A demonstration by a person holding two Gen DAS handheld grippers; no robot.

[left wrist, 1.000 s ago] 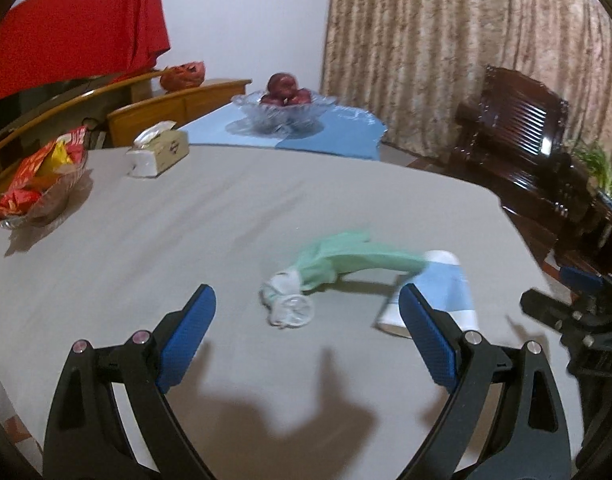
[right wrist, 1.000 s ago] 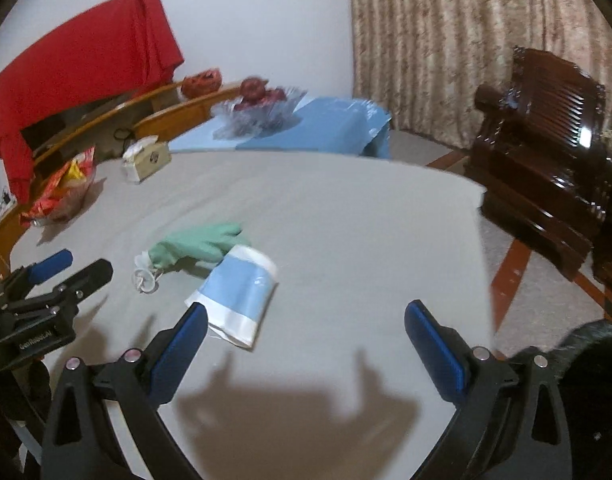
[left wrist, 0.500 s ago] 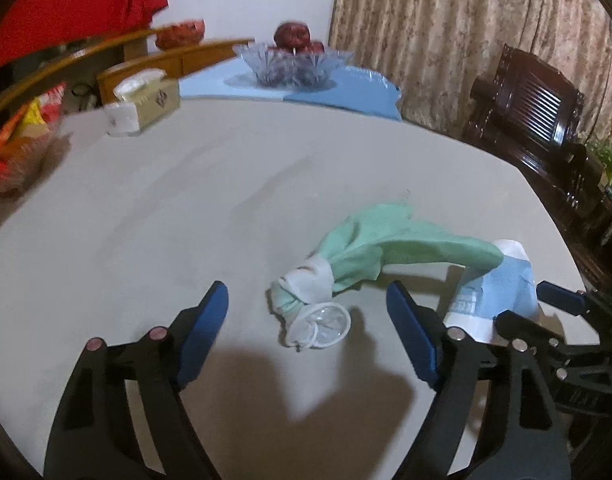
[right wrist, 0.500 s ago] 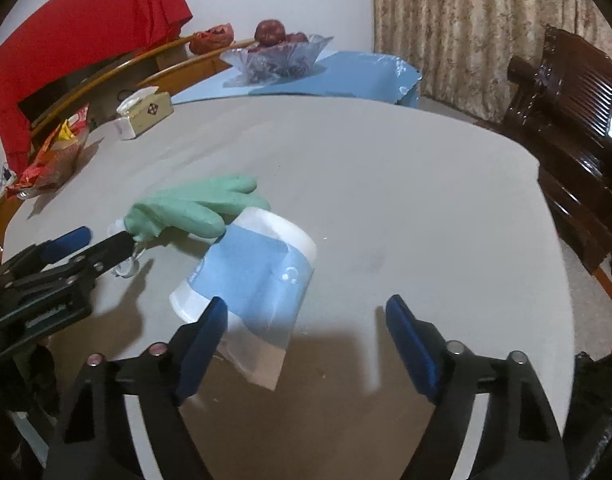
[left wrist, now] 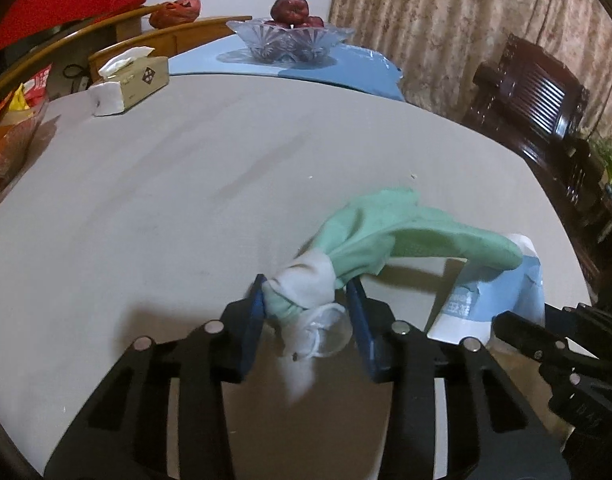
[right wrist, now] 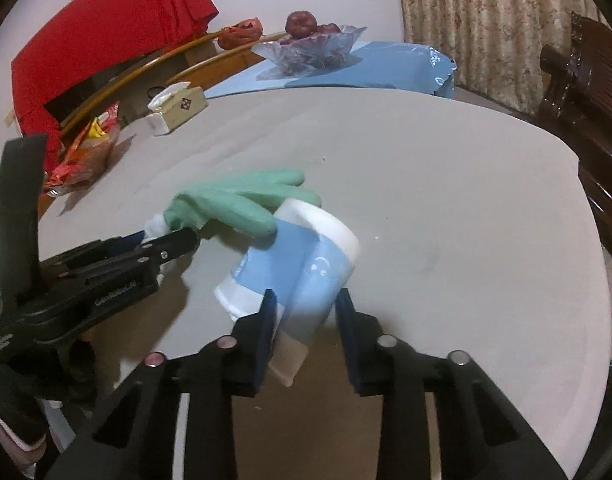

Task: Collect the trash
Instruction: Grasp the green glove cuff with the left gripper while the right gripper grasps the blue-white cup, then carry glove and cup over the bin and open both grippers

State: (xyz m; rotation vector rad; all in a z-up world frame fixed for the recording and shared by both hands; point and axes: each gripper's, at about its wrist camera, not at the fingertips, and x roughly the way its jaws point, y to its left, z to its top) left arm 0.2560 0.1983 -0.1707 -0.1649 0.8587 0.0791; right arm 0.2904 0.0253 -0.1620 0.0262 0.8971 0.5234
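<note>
A green glove (left wrist: 386,236) with a white cuff lies on the grey table (left wrist: 185,184); its fingertips rest on a blue and white paper cup (left wrist: 502,292) lying on its side. My left gripper (left wrist: 306,308) is shut on the glove's white cuff, with a clear plastic ring just below it. In the right wrist view my right gripper (right wrist: 306,312) is shut on the paper cup (right wrist: 301,264) near its base. The glove (right wrist: 241,200) drapes over the cup's rim, and the left gripper (right wrist: 161,246) shows at the left.
A tissue box (left wrist: 129,76) stands at the far left of the table. A glass bowl of red fruit (left wrist: 291,36) sits on a blue cloth behind. A snack basket (left wrist: 9,120) is at the left edge. A dark wooden chair (left wrist: 546,96) stands to the right.
Both grippers have moved forward and closed: the left one onto the glove's cuff, the right one onto the paper cup. The cuff end is slightly raised.
</note>
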